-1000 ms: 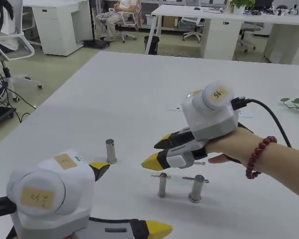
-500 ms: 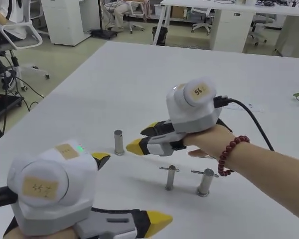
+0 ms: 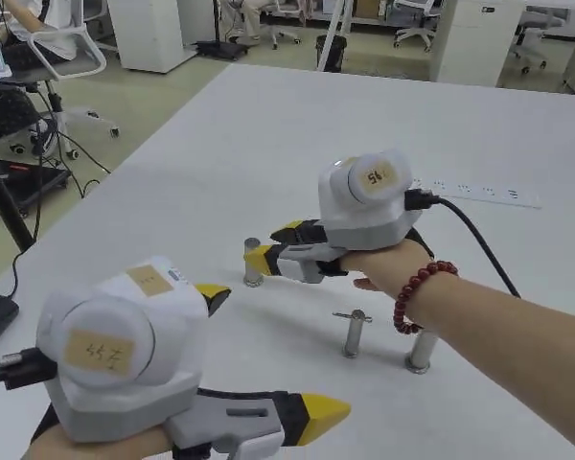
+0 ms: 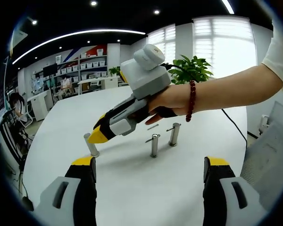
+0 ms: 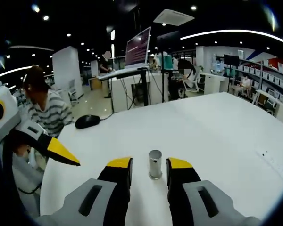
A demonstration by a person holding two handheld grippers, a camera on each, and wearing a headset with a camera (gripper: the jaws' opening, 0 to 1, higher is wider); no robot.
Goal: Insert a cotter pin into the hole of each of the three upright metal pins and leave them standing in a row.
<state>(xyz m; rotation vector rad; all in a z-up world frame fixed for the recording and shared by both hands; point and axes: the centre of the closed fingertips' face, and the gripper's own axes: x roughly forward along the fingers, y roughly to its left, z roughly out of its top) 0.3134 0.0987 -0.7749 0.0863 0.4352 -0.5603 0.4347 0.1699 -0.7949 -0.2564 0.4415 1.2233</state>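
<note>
Yellow-tipped jaws spread wide, the left gripper (image 3: 268, 355) hovers empty at the lower left of the head view. Just left of centre stands the bare metal pin (image 3: 253, 263), upright, nothing through its hole. The right gripper (image 3: 268, 251) has its jaws parted narrowly either side of it, gripping nothing. To the right, the middle pin (image 3: 355, 335) wears its cotter pin (image 3: 351, 315) crosswise, as does the far-right pin (image 3: 421, 353). Two done, one to go, I'd say.

Bright, even light — fisheye-warped edges
</note>
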